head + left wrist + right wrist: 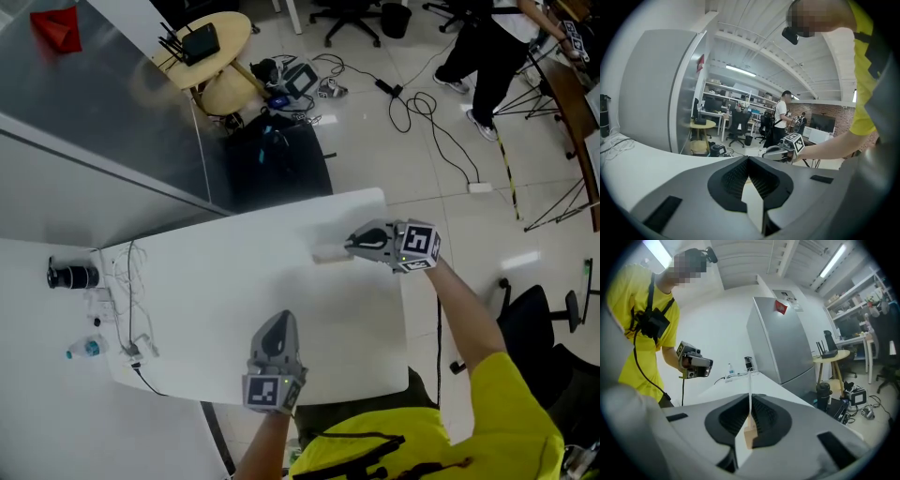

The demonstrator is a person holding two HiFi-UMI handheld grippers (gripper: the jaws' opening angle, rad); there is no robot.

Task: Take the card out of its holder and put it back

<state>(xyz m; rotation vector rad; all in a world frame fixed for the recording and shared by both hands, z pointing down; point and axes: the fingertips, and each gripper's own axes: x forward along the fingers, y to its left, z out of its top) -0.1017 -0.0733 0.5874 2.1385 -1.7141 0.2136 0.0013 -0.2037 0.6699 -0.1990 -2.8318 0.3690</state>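
Observation:
A thin white card [328, 251] sits over the far right part of the white table [216, 309], at the tip of my right gripper [350, 246]. In the right gripper view the card [750, 385] shows edge-on between the pads, which are shut on it. A small wooden holder [749, 435] sits low between those jaws at the card's foot. My left gripper [277, 321] hovers near the table's front edge, pointing away from me. Its jaws are shut with nothing between them [749, 161]. It is well apart from the card.
A black cylinder [73, 276], a small water bottle [84, 349] and loose white cables [127, 309] lie at the table's left end. Beyond the far edge are a black chair [277, 159], a round yellow table [211, 52] and floor cables. A person [487, 47] stands far right.

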